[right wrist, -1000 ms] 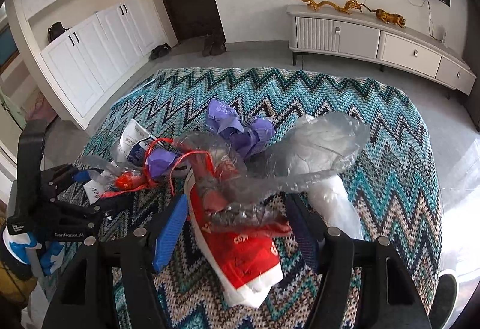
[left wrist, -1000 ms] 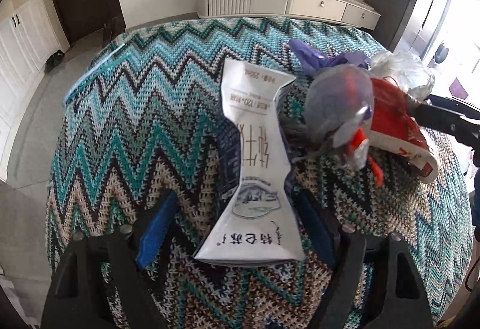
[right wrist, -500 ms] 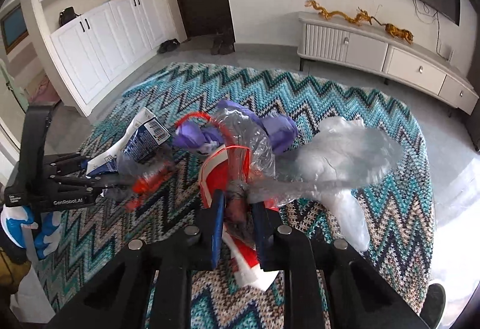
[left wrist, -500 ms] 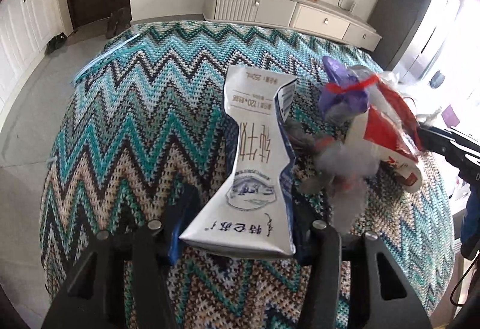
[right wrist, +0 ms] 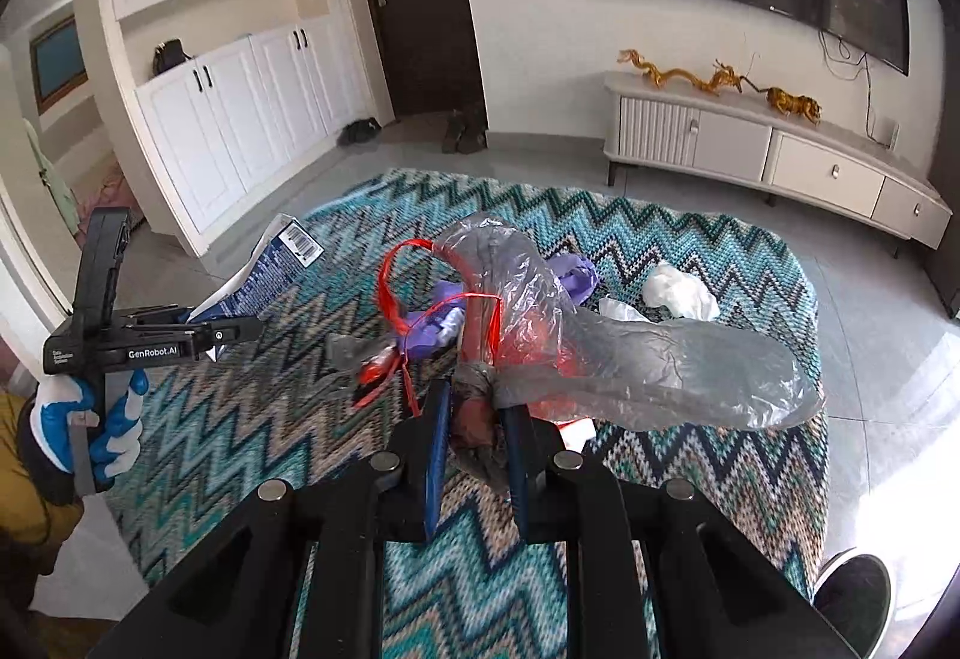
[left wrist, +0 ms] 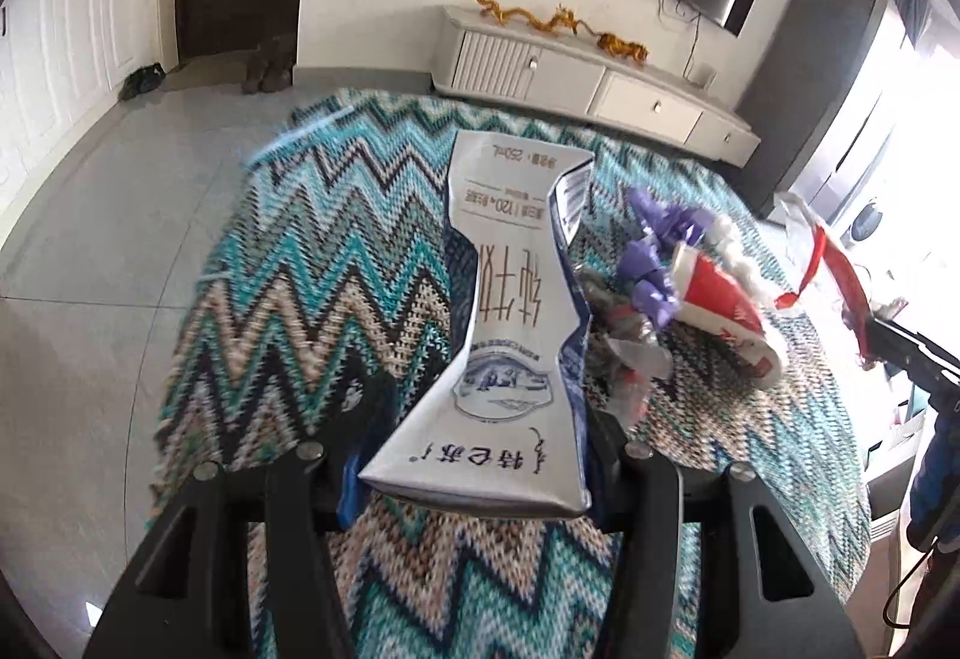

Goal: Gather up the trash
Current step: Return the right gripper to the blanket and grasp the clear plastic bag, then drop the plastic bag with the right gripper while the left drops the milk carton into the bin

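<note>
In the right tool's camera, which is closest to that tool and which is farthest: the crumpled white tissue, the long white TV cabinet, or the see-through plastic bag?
1. Clear crumpled plastic bag: pinched in the right tool itself.
2. Crumpled white tissue: lying farther out on the zigzag rug, to the right.
3. Long white TV cabinet: against the far wall, beyond the rug.

A zigzag-patterned knitted rug (right wrist: 708,239) in teal, black, white and tan lies flat on the pale tiled floor (right wrist: 864,335), in front of the low white TV cabinet (right wrist: 768,149). Lying directly on the rug, towards the cabinet side, is a crumpled white wad (right wrist: 681,290), and just beside it, further from the cabinet, a thin white scrap (right wrist: 621,309); a purple crumpled wrapper (right wrist: 576,275) shows near these, though whether it rests on the rug cannot be told. Two pairs of dark shoes (right wrist: 465,131) stand on the floor beyond the rug, left of the cabinet by the dark door.
</note>
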### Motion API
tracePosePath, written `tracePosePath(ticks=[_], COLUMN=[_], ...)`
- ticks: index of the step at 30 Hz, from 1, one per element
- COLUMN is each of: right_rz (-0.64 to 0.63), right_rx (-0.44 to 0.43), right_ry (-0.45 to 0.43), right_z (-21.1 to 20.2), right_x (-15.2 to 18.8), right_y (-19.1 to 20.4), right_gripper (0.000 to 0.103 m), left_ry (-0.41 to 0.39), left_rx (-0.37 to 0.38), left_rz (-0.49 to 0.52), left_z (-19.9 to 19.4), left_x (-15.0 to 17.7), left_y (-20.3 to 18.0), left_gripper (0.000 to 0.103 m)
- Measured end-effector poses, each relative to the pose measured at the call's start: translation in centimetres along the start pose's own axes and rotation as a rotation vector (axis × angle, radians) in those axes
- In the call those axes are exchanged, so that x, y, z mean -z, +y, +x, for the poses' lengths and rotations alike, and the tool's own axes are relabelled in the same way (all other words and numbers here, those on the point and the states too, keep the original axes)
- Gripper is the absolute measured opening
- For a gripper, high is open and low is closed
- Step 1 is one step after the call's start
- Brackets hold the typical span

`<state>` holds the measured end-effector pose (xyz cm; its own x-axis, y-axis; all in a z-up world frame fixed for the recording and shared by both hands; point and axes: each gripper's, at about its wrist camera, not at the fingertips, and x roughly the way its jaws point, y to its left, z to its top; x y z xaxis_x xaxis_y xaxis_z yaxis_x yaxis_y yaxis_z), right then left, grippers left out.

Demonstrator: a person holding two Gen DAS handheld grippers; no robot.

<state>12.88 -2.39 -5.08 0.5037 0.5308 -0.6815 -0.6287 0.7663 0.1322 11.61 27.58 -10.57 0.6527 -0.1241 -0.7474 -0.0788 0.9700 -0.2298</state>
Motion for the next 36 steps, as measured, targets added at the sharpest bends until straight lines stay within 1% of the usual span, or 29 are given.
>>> tracePosePath(ticks=[7,12,15,21,26,32,36], right_rz=[0.025,0.07,0.112,0.206,0.307,0.479,0.606], right_rx=[-0.004,0.032,0.057,0.132,0.188,0.243,0.267], right_ry=[-0.074,-0.139,-0.174,-0.226,-0.255,-0.267,-0.264], right_z=[-4.8,-8.5,-10.7,-15.1,-18.1,-20.0,-20.2], right_x=[1.5,2.9,4.2,8.1,12.4,19.4,24.2], right_y=[-0.2,-2.0,-3.8,-8.4,-12.9,-19.2,-23.0], right_gripper=[0.016,0.016,0.016,0.016,0.016,0.016,0.016], left_ry=[-0.069,-0.096,-0.097,-0.068,-0.011,0.086,0.166], left_rx=[0.037,0.088,0.128,0.218,0.27,0.316,0.359], left_rz=[0.02,0.079,0.141,0.237,0.345,0.502,0.575], left_z=[-4.1,-6.2,-6.9,-6.6,-4.7,-1.0,2.3], left_x=[0.2,-0.1,-0.2,-0.4,-0.1,1.1,2.2], left_y=[-1.6,-5.0,-8.1,-15.5,-23.2,-34.2,-41.0], left_gripper=[0.051,0.051,0.051,0.051,0.051,0.051,0.051])
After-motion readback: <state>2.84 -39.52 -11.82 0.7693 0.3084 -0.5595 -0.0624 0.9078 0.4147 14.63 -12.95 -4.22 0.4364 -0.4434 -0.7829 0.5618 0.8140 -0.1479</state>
